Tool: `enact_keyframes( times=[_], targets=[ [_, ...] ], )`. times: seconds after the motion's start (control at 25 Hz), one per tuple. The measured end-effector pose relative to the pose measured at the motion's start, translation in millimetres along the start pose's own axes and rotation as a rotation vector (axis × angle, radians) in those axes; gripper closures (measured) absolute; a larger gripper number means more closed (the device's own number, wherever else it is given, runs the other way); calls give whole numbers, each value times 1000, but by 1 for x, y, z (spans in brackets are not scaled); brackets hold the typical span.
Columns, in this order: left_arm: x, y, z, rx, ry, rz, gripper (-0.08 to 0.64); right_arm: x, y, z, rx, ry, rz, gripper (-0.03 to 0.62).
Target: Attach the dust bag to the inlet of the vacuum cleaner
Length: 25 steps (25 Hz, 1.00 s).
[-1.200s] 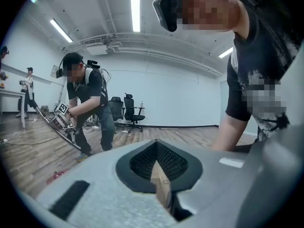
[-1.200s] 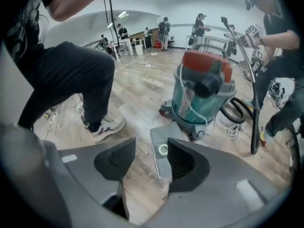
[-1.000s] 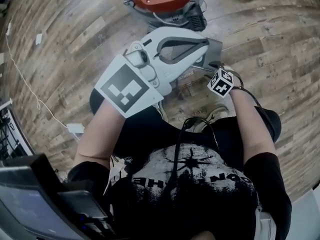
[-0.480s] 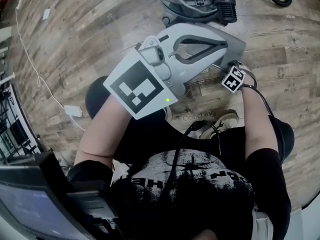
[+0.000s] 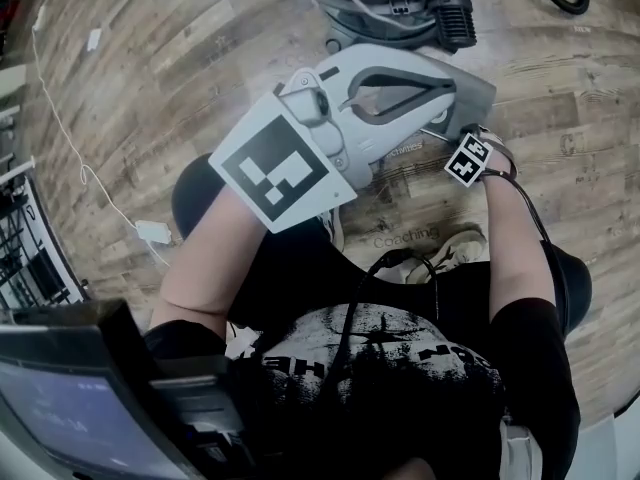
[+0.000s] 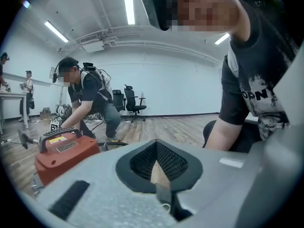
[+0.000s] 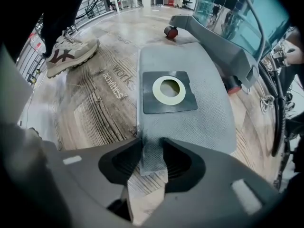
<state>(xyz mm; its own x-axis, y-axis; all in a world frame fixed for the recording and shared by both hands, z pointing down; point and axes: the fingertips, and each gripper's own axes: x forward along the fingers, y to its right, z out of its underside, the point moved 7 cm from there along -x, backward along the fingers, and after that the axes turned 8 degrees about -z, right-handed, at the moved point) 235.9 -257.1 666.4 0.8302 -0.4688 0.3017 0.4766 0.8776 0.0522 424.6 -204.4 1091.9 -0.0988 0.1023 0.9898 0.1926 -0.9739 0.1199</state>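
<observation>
Currently the right gripper is pointing down at the dust bag, which is lying flat on the floor. Its jaws have just been closing and are standing half apart over the bag's near edge. They are likely catching only a thin fold, which could slip or tear once lifted. The left gripper is idling by the vacuum cleaner, jaws together and empty.
</observation>
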Motion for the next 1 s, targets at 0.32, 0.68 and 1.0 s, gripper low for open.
enact_keyframes(
  times=[0.32,0.68,1.0],
  targets=[
    [1,-1,14,-6,-8,28,558,4,-2,-6,-28,-50,-31,543],
    [9,-15,20,-61,43,30,558,-64,12,-12,-149,-24,2,571],
    [21,-16,38,-92,-89,-41,558,-182,31,-25,-266,114,42,574]
  ],
)
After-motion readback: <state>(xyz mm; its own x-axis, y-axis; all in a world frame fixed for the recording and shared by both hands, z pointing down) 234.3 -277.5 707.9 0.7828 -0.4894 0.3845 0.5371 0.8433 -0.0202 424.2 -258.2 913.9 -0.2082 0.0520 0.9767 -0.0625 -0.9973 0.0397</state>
